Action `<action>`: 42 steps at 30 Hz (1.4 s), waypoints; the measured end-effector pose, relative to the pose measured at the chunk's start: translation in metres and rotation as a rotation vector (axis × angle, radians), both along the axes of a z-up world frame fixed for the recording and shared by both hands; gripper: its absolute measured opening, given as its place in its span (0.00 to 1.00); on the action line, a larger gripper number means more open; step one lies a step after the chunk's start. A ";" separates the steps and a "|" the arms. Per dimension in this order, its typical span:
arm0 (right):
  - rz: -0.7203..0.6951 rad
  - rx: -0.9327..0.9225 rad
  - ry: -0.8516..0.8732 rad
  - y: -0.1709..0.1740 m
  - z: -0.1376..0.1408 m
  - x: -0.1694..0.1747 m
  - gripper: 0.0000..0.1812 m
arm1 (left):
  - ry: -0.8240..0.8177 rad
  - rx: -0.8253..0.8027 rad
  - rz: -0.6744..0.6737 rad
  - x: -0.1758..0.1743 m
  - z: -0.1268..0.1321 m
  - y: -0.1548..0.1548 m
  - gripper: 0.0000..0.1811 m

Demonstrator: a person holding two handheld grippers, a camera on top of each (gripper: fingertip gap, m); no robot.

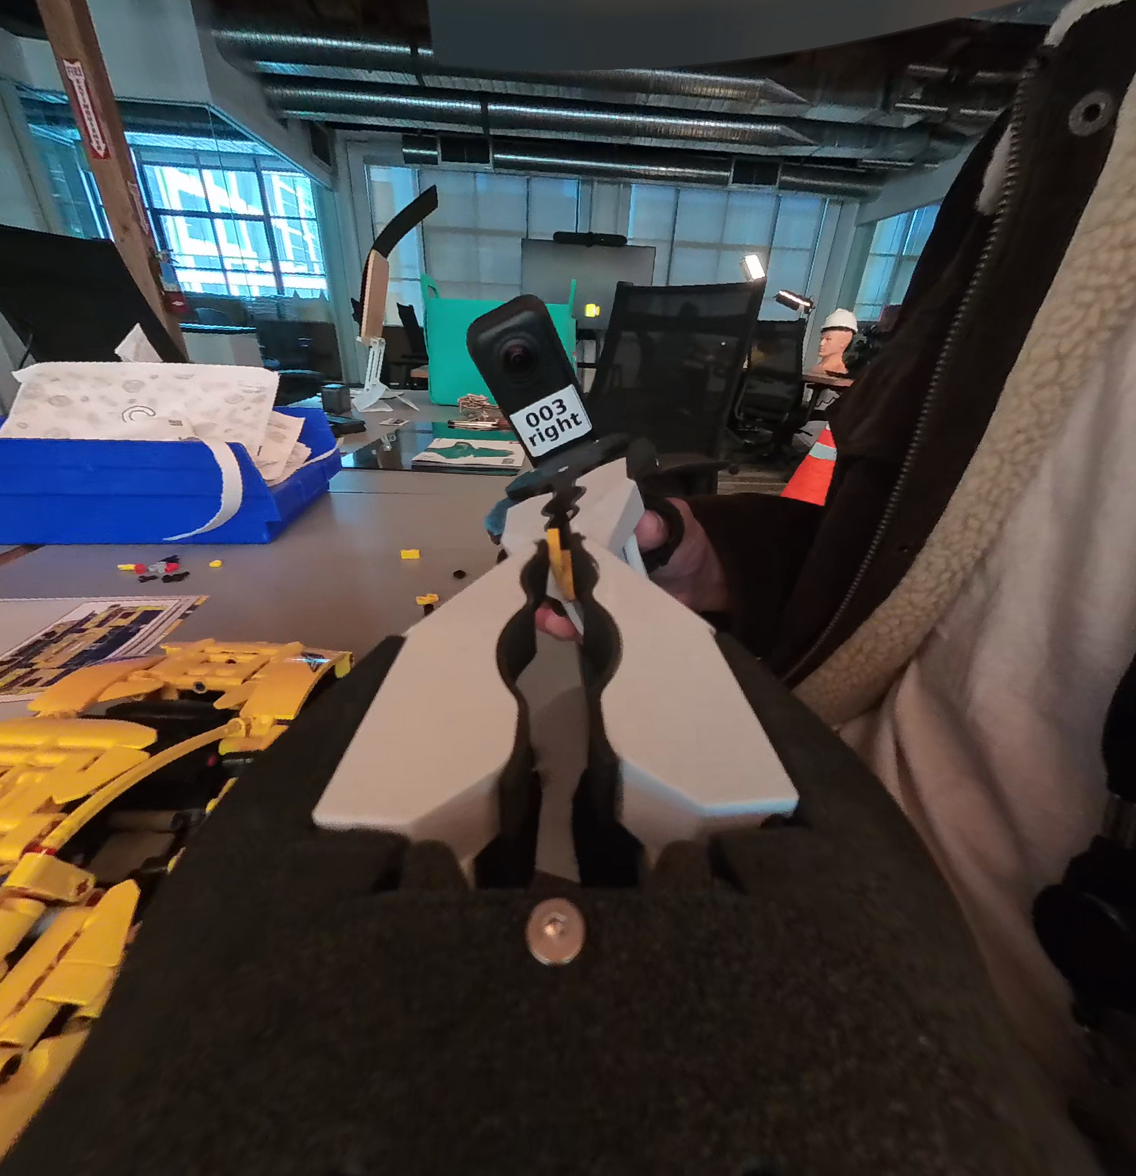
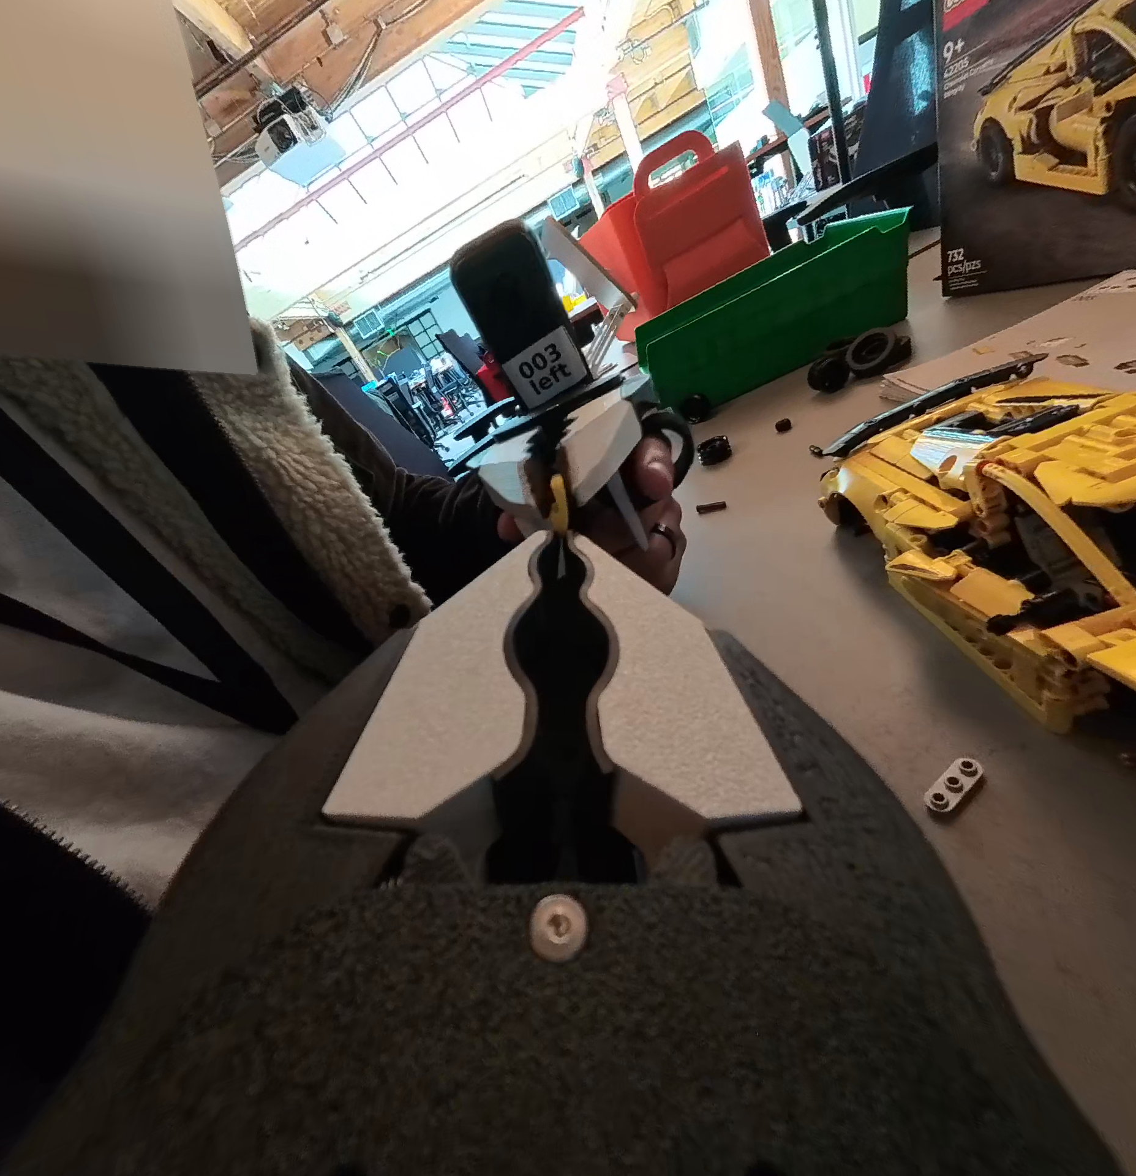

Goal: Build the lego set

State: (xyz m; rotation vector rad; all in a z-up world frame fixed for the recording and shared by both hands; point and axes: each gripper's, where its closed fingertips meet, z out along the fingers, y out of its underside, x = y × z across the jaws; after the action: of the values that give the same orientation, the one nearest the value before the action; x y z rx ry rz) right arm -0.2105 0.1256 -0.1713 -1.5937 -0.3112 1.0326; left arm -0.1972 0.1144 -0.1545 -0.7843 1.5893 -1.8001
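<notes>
A small yellow piece (image 1: 555, 557) is pinched tip to tip between my two grippers, which face each other above the table. My left gripper (image 1: 562, 547) is shut on it. In the right wrist view the piece (image 2: 557, 499) sits in the far left gripper's tips. My right gripper (image 2: 557, 541) is shut, its tips meet the piece's end, and a thin pale sliver shows between them. The right gripper also shows opposite in the left wrist view (image 1: 562, 525). The part-built yellow car (image 1: 107, 732) lies on the table to the side, also in the right wrist view (image 2: 998, 509).
A blue bin (image 1: 126, 490) with paper, an instruction booklet (image 1: 75, 636) and loose small pieces (image 1: 158, 567) lie beyond the car. A green bin (image 2: 775, 318), black tyres (image 2: 864, 359), the set's box (image 2: 1049, 159) and a grey three-hole plate (image 2: 953, 786) are on the table. A person's fleece jacket is close by. My two grippers' fingertips are within a few centimetres of each other.
</notes>
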 end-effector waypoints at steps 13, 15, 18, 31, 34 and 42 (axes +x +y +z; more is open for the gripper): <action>-0.260 0.091 -0.312 0.015 -0.010 0.021 0.01 | 0.129 -0.044 0.092 0.014 -0.012 0.016 0.13; -0.392 0.158 -0.525 0.019 -0.014 0.029 0.01 | 0.207 -0.123 0.132 0.021 -0.017 0.027 0.22; -0.555 0.276 -0.799 0.024 -0.013 0.037 0.01 | 0.232 -0.165 0.149 0.022 -0.018 0.027 0.22; -0.750 0.539 -1.299 0.031 -0.010 0.045 0.00 | 0.233 -0.137 0.206 0.024 -0.022 0.024 0.04; -0.752 0.545 -1.302 0.030 -0.009 0.045 0.00 | 0.228 -0.127 0.230 0.025 -0.022 0.027 0.13; -0.748 0.573 -1.352 0.030 -0.010 0.041 0.01 | 0.205 -0.154 0.242 0.024 -0.016 0.034 0.14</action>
State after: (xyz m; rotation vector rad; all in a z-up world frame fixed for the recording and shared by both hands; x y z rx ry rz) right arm -0.1691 0.1555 -0.1814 -1.4316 -0.7341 -0.7666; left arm -0.1737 0.1484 -0.1707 -1.2129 1.4194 -1.7231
